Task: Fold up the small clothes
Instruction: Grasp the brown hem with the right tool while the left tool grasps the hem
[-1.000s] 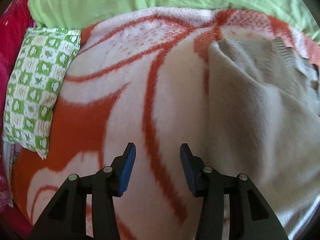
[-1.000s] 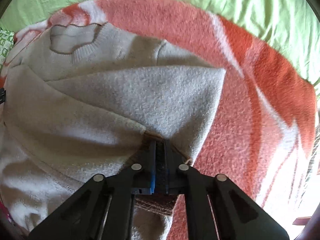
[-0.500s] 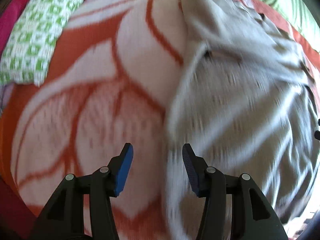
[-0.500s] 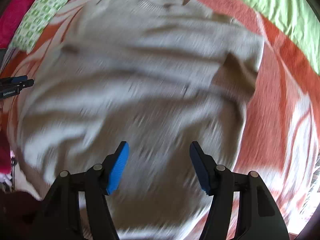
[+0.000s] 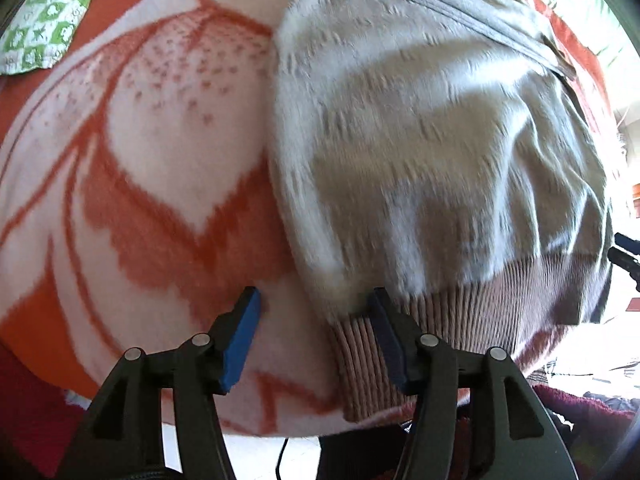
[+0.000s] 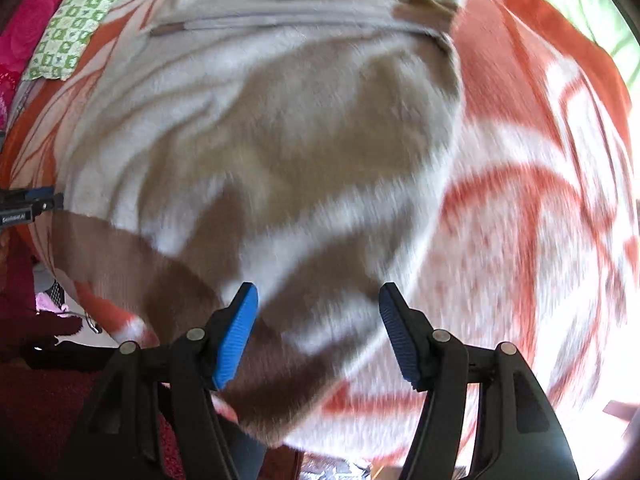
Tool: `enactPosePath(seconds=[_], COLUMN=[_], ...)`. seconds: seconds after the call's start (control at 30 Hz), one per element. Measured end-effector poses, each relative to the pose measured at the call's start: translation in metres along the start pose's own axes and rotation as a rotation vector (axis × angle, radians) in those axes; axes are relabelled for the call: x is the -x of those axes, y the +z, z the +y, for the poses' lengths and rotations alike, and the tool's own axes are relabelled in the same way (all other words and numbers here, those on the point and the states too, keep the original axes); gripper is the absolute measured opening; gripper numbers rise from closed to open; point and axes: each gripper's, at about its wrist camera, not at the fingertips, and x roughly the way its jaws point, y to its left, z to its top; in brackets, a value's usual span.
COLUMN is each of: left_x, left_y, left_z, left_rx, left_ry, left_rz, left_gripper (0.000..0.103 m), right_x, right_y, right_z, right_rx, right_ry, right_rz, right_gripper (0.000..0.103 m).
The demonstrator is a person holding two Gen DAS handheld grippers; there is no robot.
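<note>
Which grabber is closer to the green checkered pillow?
Left. The left gripper hangs at the sweater's hem corner on the pillow's side; the right gripper is at the opposite hem corner, across the sweater.

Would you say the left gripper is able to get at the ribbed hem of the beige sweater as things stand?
Probably yes: the left gripper is open right over the hem's corner, one finger already above the ribbing, and nothing lies between them.

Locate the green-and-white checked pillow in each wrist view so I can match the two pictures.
Left wrist: the checked pillow is at the top left corner, partly cut off.
Right wrist: upper left, beside the beige sweater.
Shared landmark: the sweater's ribbed hem on the orange-and-white blanket.
</note>
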Motion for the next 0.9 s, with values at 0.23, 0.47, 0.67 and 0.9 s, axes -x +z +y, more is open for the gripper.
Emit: enactPosePath(seconds=[0.23,0.47,0.67,0.9], left_x=[-0.01,-0.015,-0.01,-0.02], left_y=[-0.004,0.007,-0.002,0.006], left_z=[0.002,-0.026,-0.017,-0.015], left_rx=[0.004,-0.067,-0.042,-0.016], left_ry=[-0.033,-0.03,-0.066,-0.129], left_rz=[0.002,-0.011,-0.019,0.05], left_gripper=[0.059,0.005,0.005,0.034], right_x=[-0.014,-0.018,-0.01,-0.023], right_y=[-0.036,-0.035,-0.045,-0.037], right_z=[-0.02,0.013,-0.007,-0.001], right_rx=[-0.159,-0.081,-0.069,-0.082], right_ry=[0.072,0.086,0.083,0.145], right_rz=[0.025,0.064,0.101,0.117], right_gripper=[0.064,0.009,0.008,0.021])
